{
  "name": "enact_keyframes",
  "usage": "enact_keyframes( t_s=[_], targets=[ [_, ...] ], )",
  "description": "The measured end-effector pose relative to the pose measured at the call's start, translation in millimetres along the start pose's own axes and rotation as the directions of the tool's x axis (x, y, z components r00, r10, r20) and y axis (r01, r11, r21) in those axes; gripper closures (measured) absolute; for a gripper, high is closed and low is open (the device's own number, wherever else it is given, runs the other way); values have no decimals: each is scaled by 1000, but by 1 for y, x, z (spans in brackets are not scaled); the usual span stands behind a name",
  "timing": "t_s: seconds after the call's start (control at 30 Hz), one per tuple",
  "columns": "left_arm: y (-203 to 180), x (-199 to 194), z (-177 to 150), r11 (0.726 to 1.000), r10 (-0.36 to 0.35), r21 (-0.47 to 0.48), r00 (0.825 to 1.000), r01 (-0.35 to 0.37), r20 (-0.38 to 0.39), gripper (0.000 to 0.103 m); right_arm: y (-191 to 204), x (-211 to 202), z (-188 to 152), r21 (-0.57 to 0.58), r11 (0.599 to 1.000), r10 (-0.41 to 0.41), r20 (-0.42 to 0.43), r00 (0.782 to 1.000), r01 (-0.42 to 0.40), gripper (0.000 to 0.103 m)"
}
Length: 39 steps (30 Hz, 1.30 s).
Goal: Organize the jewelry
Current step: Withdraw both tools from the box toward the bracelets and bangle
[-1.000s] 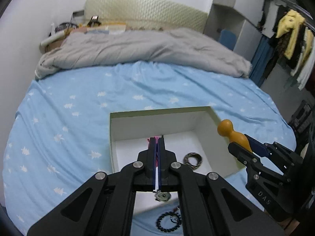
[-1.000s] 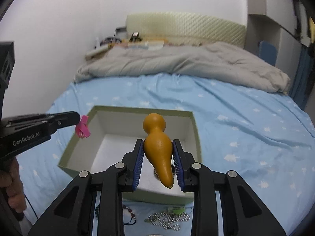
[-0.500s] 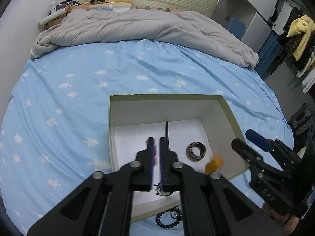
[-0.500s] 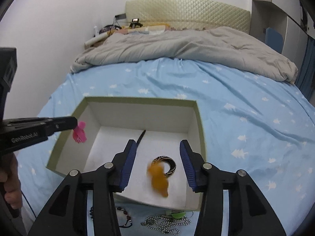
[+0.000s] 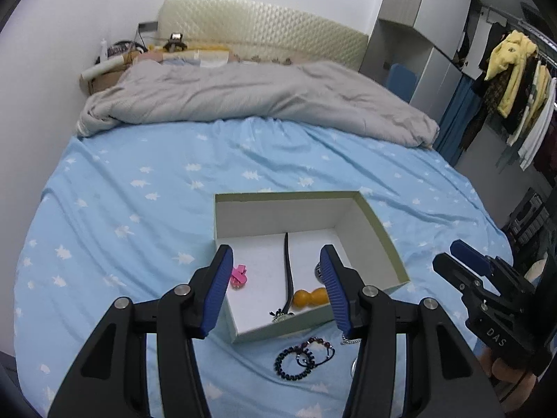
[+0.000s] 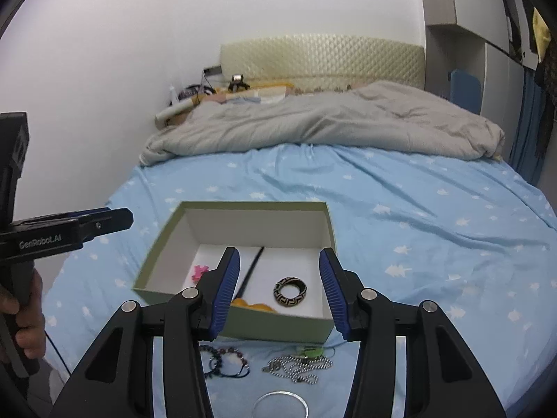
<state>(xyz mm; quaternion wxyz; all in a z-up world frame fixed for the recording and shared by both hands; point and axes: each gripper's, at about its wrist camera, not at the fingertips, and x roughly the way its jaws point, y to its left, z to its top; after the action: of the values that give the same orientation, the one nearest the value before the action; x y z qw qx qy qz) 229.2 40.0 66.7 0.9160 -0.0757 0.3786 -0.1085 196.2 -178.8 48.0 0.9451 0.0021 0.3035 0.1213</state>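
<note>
Pink clip [image 5: 238, 276] dropped in box [image 5: 379, 233] | orange gourd [image 5: 311, 297] dropped | both grippers emptied

We see both grippers pitched down, nothing between the blue pads. Left gripper [image 5: 276, 282] jaws opening, empty. Right gripper [image 6: 279, 285] jaws opening too, empty. A hand [image 6: 26, 317] wraps the left gripper's handle.

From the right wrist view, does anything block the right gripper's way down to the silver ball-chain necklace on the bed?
Nothing visible does. The silver ball-chain necklace lies uncovered on the blue sheet, before the green cardboard box, beneath the opening, empty right gripper.
</note>
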Motion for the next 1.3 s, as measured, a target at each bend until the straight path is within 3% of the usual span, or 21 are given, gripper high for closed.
enact_keyframes(
  t_s=[0.2,0.5,0.83,1.03,1.3],
  targets=[
    [-7,-30,-19,1000,6,10,998,-7,60,38,1,-41,-16,28,1000,-5,65,998,3,52],
    [-12,-49,-53,1000,12,17,998,-13,63,27,3,-78,-45,40,998,-48,118,992,44,48],
    [-23,-55,-99,1000,-3,22,998,1,60,26,18,-93,-97,16,999,-29,108,994,27,48],
    [-22,-50,-125,1000,2,17,999,-2,32,26,15,-100,-118,46,998,-54,129,990,48,48],
    [-24,-45,-151,1000,-1,4,1000,1,2,26,7,-100,-153,74,994,-86,89,992,79,48]
  ],
)
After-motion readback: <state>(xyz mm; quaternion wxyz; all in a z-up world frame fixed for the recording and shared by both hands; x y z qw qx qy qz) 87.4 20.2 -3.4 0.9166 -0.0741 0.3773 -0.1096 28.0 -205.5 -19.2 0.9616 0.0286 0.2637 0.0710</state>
